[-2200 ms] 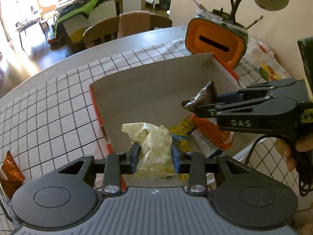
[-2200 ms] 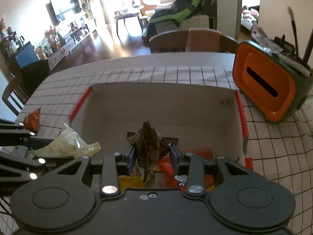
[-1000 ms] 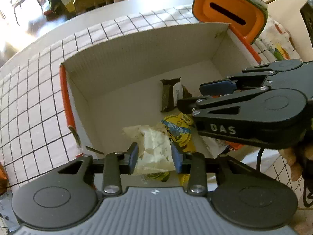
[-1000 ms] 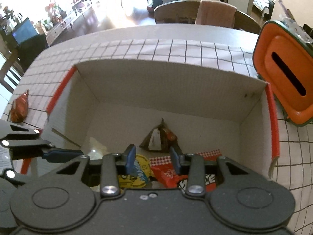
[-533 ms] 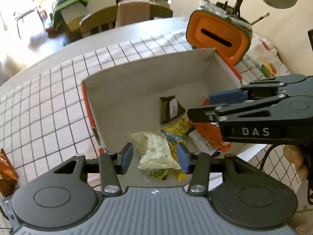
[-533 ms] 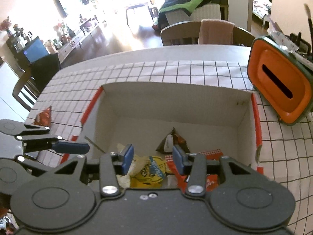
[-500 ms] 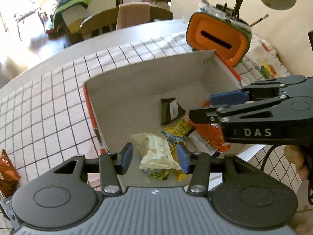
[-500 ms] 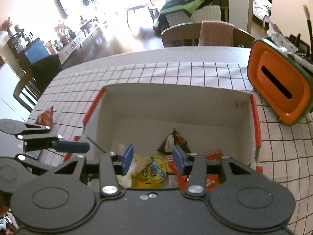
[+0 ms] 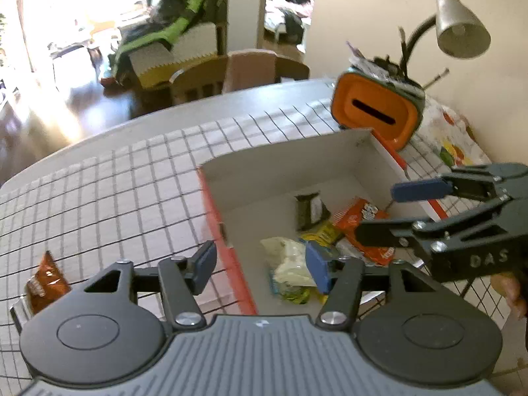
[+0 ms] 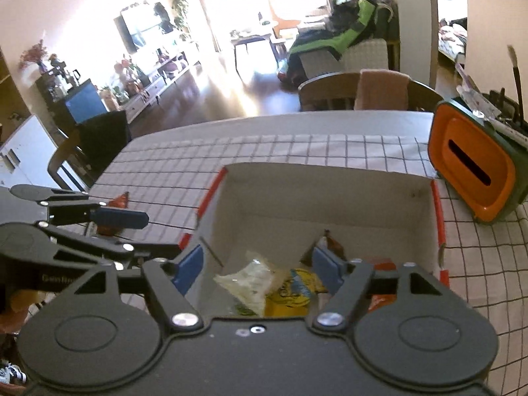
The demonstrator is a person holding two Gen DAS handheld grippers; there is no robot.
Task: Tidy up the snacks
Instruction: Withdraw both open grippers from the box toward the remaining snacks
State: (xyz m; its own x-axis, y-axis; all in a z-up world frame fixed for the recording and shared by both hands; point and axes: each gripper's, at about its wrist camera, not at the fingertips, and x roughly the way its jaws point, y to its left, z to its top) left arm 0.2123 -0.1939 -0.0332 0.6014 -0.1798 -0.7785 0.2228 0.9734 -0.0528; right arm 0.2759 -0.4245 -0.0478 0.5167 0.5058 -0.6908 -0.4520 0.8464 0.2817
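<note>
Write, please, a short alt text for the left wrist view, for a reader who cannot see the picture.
The open left gripper hovers at the near edge of a white cardboard box with red trim, which holds several snack packets, among them a pale crinkled bag. The right gripper, also open, reaches in from the right; one orange snack packet lies outside on the checked tablecloth.

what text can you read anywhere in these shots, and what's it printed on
"DAS": raised letters on the side of the right tool, seen from the left wrist view.
"Gen...": start of a word on the side of the left tool, seen from the right wrist view; the rest is too blurred to read.
Snack wrappers in the cardboard box, including the orange packet and the yellow packet: print too blurred to read.
</note>
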